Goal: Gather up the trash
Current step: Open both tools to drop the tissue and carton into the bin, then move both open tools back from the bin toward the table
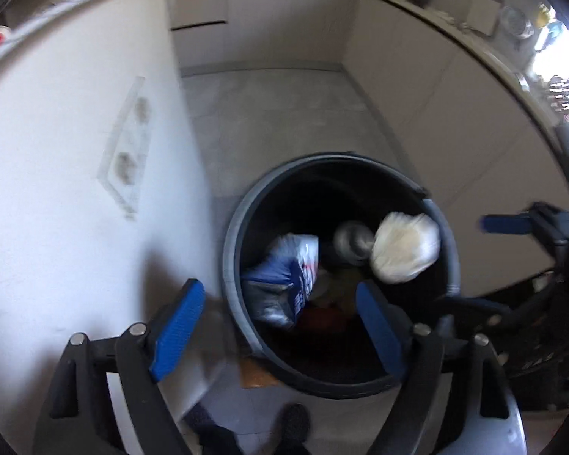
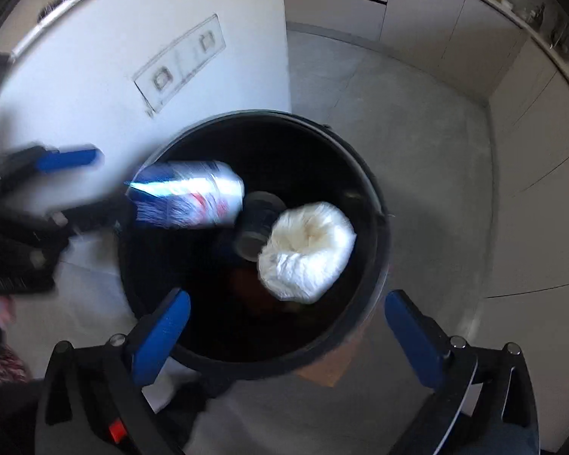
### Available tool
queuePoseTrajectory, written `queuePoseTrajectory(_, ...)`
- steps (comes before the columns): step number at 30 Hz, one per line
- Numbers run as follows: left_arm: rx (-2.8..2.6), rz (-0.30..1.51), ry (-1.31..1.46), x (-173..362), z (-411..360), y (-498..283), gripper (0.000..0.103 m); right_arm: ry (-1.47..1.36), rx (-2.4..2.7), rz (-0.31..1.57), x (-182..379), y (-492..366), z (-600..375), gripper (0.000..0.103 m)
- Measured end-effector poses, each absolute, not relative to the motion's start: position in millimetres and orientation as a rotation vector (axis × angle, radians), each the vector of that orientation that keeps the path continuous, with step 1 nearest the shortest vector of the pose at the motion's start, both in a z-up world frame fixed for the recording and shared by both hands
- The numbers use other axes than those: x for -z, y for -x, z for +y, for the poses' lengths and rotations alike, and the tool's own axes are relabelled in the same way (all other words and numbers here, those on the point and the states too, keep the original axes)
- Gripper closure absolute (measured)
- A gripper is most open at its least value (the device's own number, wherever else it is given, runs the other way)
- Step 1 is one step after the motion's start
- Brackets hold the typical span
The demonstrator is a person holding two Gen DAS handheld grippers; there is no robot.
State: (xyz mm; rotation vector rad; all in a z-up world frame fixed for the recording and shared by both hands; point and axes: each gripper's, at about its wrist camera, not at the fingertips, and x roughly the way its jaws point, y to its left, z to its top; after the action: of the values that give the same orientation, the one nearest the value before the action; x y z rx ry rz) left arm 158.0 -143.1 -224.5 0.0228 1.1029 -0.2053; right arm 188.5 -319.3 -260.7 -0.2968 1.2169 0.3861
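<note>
Trash bin [image 2: 379, 227]: one bag [image 2: 307, 252], one carton [image 2: 193, 197]

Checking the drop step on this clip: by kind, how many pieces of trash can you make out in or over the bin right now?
White crumpled bag: 1
Blue and white packet: 1
Can: 1
Total: 3, all within the rim of the black bin. Darker scraps lie at the bottom, too dim to count. Neither the left gripper nor the right gripper holds anything.

Black bin [image 2: 375, 204]; white bag [image 2: 307, 252]; blue-white-red packet [image 2: 193, 197]; blue fingers [image 2: 161, 337].
</note>
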Motion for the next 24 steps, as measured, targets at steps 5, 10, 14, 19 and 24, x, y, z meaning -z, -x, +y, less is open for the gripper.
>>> queuePoseTrajectory(5, 0.173, 1.096, -0.032, 220.2, -142.5, -152.3, 0.018, 0.249, -0.341, 1.197, 270.1, -187.1, -329.7, 0.000)
queuePoseTrajectory(10, 0.166, 1.083, -0.041, 209.5, -145.7, -152.3, 0.005, 0.247, -0.325, 1.171, 269.0, -190.4, -322.6, 0.000)
queuePoseTrajectory(14, 0.175, 1.061, -0.044, 202.2, -143.4, -156.0, 0.004, 0.234, -0.305, 1.151, 265.1, -189.4, -323.5, 0.000)
queuePoseTrajectory(19, 0.177, 1.039, -0.051, 191.6, -142.2, -156.0, 0.004, 0.222, -0.277, 1.129, 262.0, -178.7, -327.8, 0.000)
queuePoseTrajectory(24, 0.182, 1.007, -0.047, 174.4, -139.7, -150.8, 0.004, 0.200, -0.249, 1.100, 239.4, -178.9, -330.5, 0.000)
